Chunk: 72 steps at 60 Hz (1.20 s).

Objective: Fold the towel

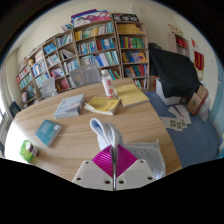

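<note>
gripper (116, 170): fingers closed together, pink pads (108, 160) pressed, nothing seen held | towel (104, 131): crumpled white, lying on wooden table (75, 135) just beyond fingers | bookshelves (85, 50) seen far behind

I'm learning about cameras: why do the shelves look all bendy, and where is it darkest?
Gripper view: the wide-angle lens bows the bookshelves and rounds the table edge; soft, even room light falls on the yellow towel, with no strong glare; darkest is the black chair at the table's far end; the gripper fingers' pink pads meet, closed.
</note>
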{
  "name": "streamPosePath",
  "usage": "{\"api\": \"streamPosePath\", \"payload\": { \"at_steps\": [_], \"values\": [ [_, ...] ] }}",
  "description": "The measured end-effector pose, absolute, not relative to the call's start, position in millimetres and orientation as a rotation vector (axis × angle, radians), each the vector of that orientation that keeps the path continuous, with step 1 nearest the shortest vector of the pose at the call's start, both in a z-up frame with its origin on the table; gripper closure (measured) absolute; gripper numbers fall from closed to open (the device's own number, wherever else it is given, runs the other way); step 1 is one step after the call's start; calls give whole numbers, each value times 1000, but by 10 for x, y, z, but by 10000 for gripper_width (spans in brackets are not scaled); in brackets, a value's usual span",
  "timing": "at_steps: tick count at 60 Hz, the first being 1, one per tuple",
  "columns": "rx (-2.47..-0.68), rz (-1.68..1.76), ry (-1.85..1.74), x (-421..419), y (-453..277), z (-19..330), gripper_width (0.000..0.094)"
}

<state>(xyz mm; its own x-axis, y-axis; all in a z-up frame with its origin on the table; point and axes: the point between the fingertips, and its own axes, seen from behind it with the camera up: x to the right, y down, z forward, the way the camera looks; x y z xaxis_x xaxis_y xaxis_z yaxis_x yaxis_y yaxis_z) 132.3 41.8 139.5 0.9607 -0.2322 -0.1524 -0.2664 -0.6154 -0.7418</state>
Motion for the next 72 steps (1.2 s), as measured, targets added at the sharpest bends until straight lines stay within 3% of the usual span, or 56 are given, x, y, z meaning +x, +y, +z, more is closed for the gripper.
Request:
{"api": "streamPosePath", "payload": {
  "at_steps": [5, 16, 26, 30, 33, 35, 37, 39, 57, 72],
  "values": [
    [-2292, -20, 406, 1899, 231, 1177, 917],
    [-2478, -152, 514, 2602, -266, 164, 900],
    [-2462, -207, 487, 2640, -179, 81, 880],
    [-2482, -201, 464, 2596, -234, 117, 763],
    [-2491, -197, 465, 2576, -279, 191, 568],
    [-2484, -195, 477, 2539, -277, 297, 343],
    [-2465, -191, 487, 2542, -309, 408, 189],
    [-2446, -193, 499, 2540, -360, 538, 85],
    [-2300, -136, 637, 1921, -1211, 1705, 111],
    [-2217, -64, 727, 1364, -1927, 2205, 111]
  ]
}}
